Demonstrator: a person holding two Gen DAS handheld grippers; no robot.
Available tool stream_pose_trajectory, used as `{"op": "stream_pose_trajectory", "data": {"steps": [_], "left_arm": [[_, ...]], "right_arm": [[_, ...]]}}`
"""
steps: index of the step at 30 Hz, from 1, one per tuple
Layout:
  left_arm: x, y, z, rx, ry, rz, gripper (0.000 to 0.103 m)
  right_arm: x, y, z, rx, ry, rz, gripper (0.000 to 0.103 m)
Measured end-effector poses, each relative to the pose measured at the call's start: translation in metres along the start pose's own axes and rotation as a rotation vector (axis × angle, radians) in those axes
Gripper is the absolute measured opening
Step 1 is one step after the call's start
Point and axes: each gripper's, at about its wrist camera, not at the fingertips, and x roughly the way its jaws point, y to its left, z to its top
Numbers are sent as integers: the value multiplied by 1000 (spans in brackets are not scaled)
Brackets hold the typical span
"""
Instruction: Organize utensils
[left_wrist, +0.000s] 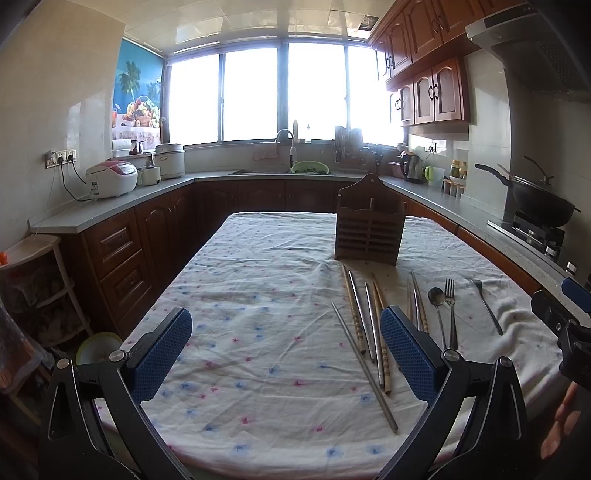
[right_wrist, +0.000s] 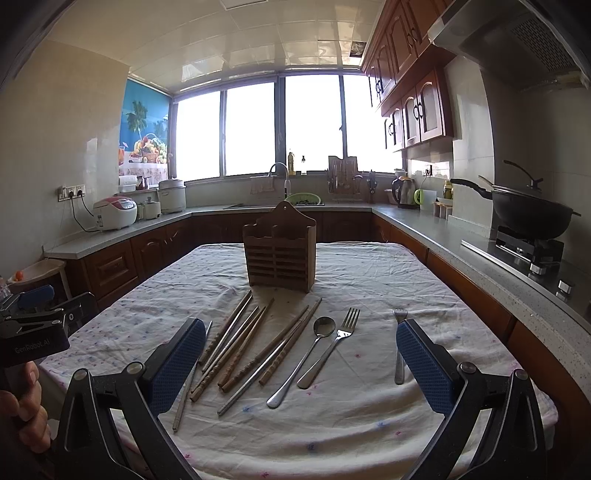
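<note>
The right gripper (right_wrist: 301, 363) hung with its jaws spread wide and empty above the near end of the table, its blue pads (right_wrist: 424, 363) framing the utensils. The left gripper (left_wrist: 286, 350) was likewise released, holding nothing, over bare tablecloth (left_wrist: 240, 295) to the left of the pile.

Between the right gripper's pads lay a fan of wooden and metal chopsticks (right_wrist: 240, 343), crossing and touching one another, then a spoon (right_wrist: 306, 354) and a fork (right_wrist: 332, 343) side by side. A second fork (right_wrist: 399, 343) lay apart, partly hidden behind the right pad. The wooden slatted utensil holder (right_wrist: 279, 251) stood upright just beyond them, apparently empty.

The likely trouble: the chopsticks overlapped, so closing on one could drag or roll its neighbours, and the thin metal ones lay flat on wrinkled cloth, which might bunch under the pads. A hard insertion might tip the freestanding holder.

The left gripper's body, seen from the right wrist, read "GenRobot.AI" (right_wrist: 31, 349).
</note>
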Motion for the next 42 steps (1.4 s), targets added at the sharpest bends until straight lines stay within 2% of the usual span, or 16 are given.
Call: {"op": "stream_pose_trajectory", "data": {"steps": [15, 20, 31, 36, 38, 42], "left_arm": [[1, 0, 0, 0, 6, -1, 103], [9, 3, 0, -12, 29, -15, 103], [66, 11, 9, -75, 222, -91, 103], [96, 3, 16, -61, 292, -123, 103], [108, -1, 19, -51, 316, -126, 102], [137, -8, 24, -38, 376, -144, 93]], "right_arm": [[1, 1, 1, 1, 2, 3, 103], [2, 1, 0, 4, 4, 5, 103], [38, -13, 4, 72, 128, 48, 103], [57, -19, 6, 88, 176, 52, 102], [65, -22, 6, 98, 192, 54, 98], [84, -28, 10, 126, 233, 63, 85]]}}
